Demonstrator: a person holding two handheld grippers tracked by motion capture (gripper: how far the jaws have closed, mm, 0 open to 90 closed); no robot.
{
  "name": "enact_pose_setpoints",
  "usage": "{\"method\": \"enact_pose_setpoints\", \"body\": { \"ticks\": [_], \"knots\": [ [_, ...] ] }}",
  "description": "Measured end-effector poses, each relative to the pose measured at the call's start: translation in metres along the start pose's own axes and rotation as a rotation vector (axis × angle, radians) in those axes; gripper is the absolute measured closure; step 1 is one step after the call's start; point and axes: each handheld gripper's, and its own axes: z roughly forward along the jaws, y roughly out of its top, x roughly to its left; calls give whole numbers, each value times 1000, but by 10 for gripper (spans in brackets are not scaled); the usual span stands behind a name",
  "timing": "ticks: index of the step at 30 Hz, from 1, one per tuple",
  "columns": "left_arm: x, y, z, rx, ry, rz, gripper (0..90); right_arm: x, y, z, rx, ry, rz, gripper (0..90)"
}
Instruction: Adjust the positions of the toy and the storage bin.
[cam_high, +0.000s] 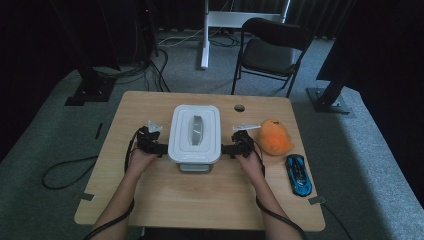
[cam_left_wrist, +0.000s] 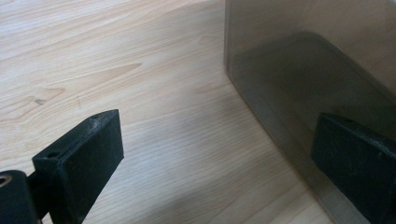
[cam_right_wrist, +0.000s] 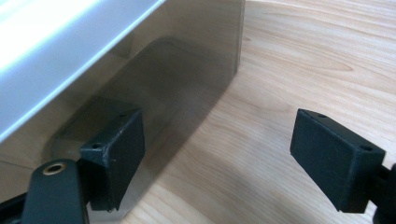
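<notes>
Cable loops on the floor at far left, then the wooden table (cam_high: 150, 200) with the work in its middle. Left gripper (cam_high: 150, 143) held just beside the left wall of the box, jaws spread wide apart with nothing between them; in the left gripper view, one jaw over bare wood, the other right in front of the smoky wall, touching or not, cannot tell. Plastic container (cam_high: 195, 132) standing upright at the table centre, a little toward the far edge, closed by a white lid (cam_high: 182, 120) with a grey handle (cam_high: 196, 128) on top. Walls translucent and grey in the close views (cam_left_wrist: 303, 70) (cam_right_wrist: 177, 70), stiff and smooth, so probably slippery for flat black pads; inside looks empty, so probably light, though not sure. Best hold probably under the overhanging rim of the lid on both short sides at once, or on the top handle if only the lid must come off; squeezing one thin wall alone risks a slip or a tilt. Right gripper (cam_high: 239, 145) just beside the right wall, jaws also wide apart and empty, one in front of the wall below the white rim, the other over wood. Farther right, an orange plush toy (cam_high: 275, 136) and a blue toy car (cam_high: 298, 174), both well apart from the box.
</notes>
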Motion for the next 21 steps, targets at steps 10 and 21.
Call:
{"method": "enact_pose_setpoints", "body": {
  "ticks": [10,21],
  "knots": [
    [-15,-1,-2,4,-9,15,30,-4,-9,-15,12,8,-14,175],
    [-25,-6,-9,2,-16,22,30,-2,-20,-24,15,18,-25,175]
  ]
}}
